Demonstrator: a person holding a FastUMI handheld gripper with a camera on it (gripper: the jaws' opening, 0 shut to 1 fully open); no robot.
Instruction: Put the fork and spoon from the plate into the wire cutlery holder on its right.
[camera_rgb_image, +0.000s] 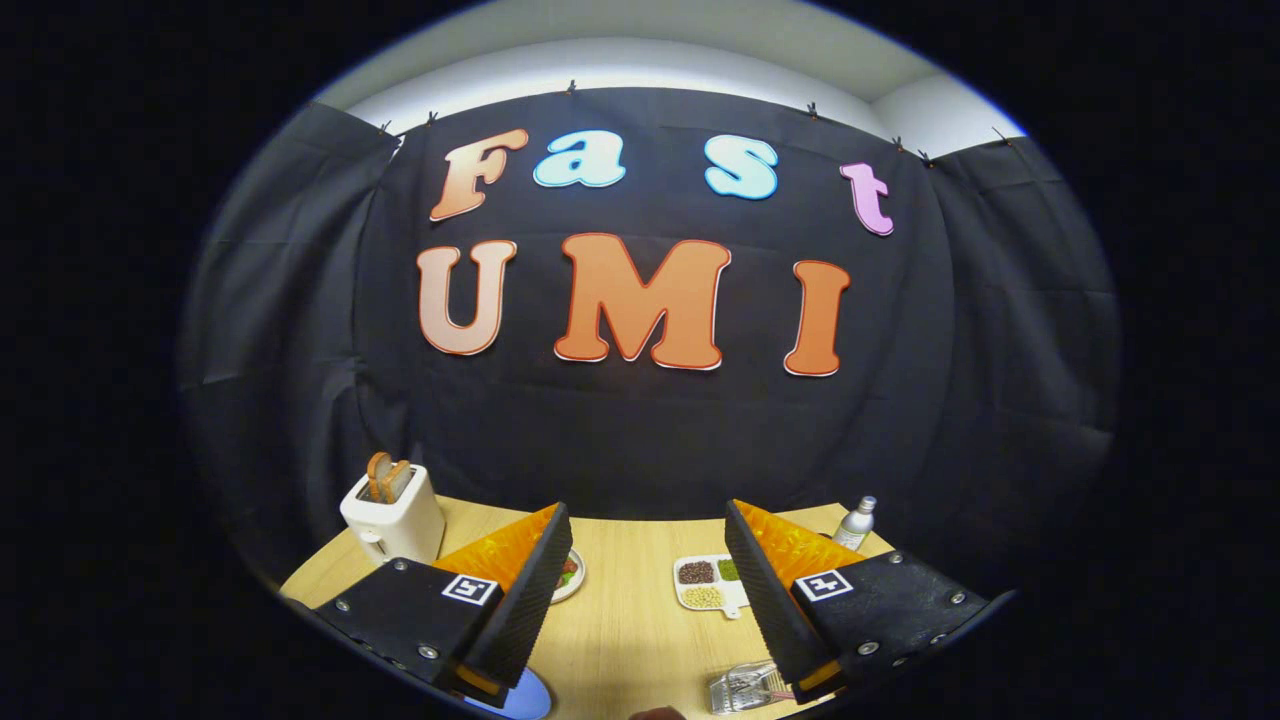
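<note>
Both fingers (520, 590) sit closest, and the jaws are wide apart with nothing between them but bare tabletop (640, 620). The gripper (650, 585) is held up high, looking across the table.

Down low, by the left finger, a bit of the blue plate (525, 697) peeks out. The fork and spoon should be on it, but I cannot see them from here. By the right finger is the wire holder (745, 687), lying low at the near edge. Something thin and pink seems to be next to it; I cannot tell what it is.

Farther off are a white toaster (393, 517) with bread in it, a small dish (570, 575) of food behind the left finger, a white tray (708, 583) with beans and seeds, and a little bottle (856, 523).

I think nothing is done yet. First the gripper must tip down to the plate.

A fork and spoon are likely stiff, light and slippery, and they lie flat. It is best to pinch one across the thin handle, near the middle, so it does not swing. The holder looks light too, so drop them in gently or it may slide.
</note>
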